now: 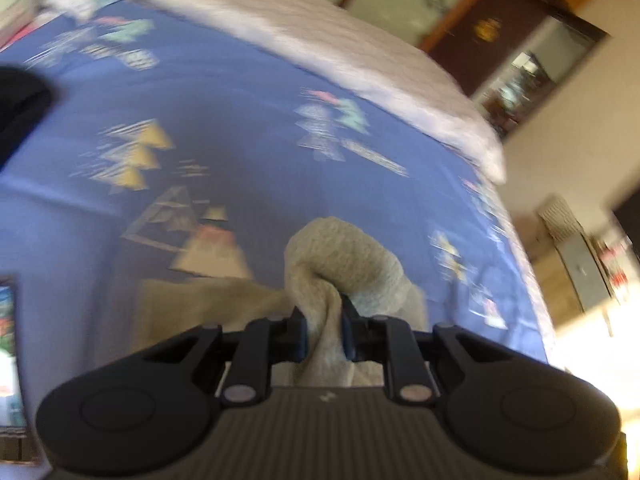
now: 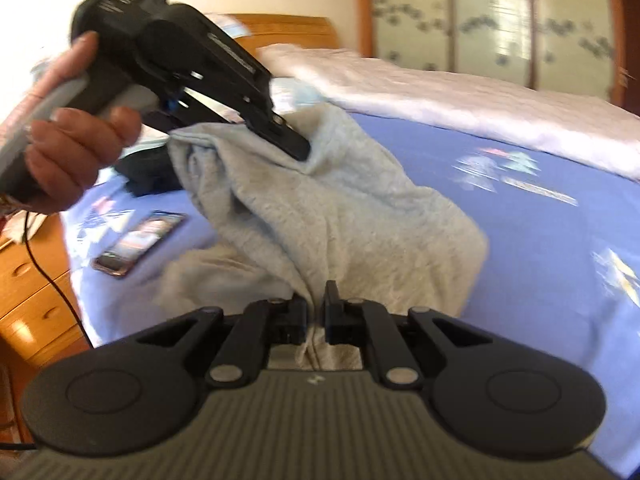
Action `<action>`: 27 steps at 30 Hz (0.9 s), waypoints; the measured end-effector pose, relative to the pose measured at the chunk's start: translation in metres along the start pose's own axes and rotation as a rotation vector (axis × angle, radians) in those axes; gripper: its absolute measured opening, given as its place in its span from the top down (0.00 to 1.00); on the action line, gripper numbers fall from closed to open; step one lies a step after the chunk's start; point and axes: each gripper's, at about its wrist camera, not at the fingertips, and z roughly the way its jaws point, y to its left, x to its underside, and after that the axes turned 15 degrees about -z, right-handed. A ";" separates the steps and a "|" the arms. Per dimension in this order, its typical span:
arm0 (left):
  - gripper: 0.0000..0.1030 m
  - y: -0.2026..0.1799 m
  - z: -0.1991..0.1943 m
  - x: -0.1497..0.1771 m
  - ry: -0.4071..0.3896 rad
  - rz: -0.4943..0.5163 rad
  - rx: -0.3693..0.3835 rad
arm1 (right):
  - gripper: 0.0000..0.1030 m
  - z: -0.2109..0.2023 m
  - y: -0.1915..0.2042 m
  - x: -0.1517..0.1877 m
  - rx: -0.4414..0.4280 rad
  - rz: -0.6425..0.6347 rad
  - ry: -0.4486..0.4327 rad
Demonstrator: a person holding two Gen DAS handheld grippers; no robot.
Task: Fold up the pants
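The pants (image 2: 340, 216) are light grey fleece, lifted off the blue patterned bedsheet (image 2: 520, 260). My right gripper (image 2: 316, 308) is shut on a bunched edge of the pants near the camera. My left gripper (image 1: 323, 320) is shut on another bunch of the pants (image 1: 344, 264), which bulges past its fingertips. In the right wrist view the left gripper (image 2: 298, 148) shows up and to the left, held by a hand (image 2: 68, 152), with the cloth hanging between the two grippers.
A phone (image 2: 140, 242) lies on the sheet at left. A dark garment (image 2: 152, 176) lies behind the pants. A white quilt (image 2: 460, 96) covers the far side of the bed. A wooden nightstand (image 2: 32, 300) stands at left, a wardrobe (image 2: 492, 20) behind.
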 end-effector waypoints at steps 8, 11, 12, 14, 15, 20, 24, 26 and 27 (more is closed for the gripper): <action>0.58 0.094 0.020 0.006 -0.019 -0.152 -0.269 | 0.54 0.055 0.025 -0.003 -0.210 -0.092 0.115; 0.58 0.105 -0.007 0.004 -0.107 -0.228 -0.200 | 0.51 0.033 0.010 -0.004 -0.227 -0.036 0.063; 0.58 0.105 -0.017 0.003 -0.145 -0.242 -0.177 | 0.51 0.025 0.000 -0.006 -0.215 0.007 0.044; 0.58 0.095 -0.035 0.001 -0.208 -0.241 -0.093 | 0.51 0.014 -0.014 -0.006 -0.175 0.077 0.001; 0.58 0.087 -0.040 0.002 -0.224 -0.224 -0.049 | 0.51 0.011 -0.024 -0.010 -0.152 0.113 -0.020; 0.60 0.037 -0.014 0.017 -0.183 -0.042 0.069 | 0.60 0.039 -0.060 -0.024 -0.064 0.223 0.002; 0.63 0.034 0.055 0.024 -0.101 -0.005 -0.117 | 0.59 0.082 -0.079 -0.011 -0.095 0.318 0.122; 0.82 0.052 0.092 0.023 -0.076 -0.030 -0.253 | 0.60 0.098 -0.080 0.006 -0.064 0.299 0.226; 0.82 0.057 0.092 0.026 -0.118 -0.044 -0.225 | 0.60 0.109 -0.080 0.015 -0.065 0.301 0.250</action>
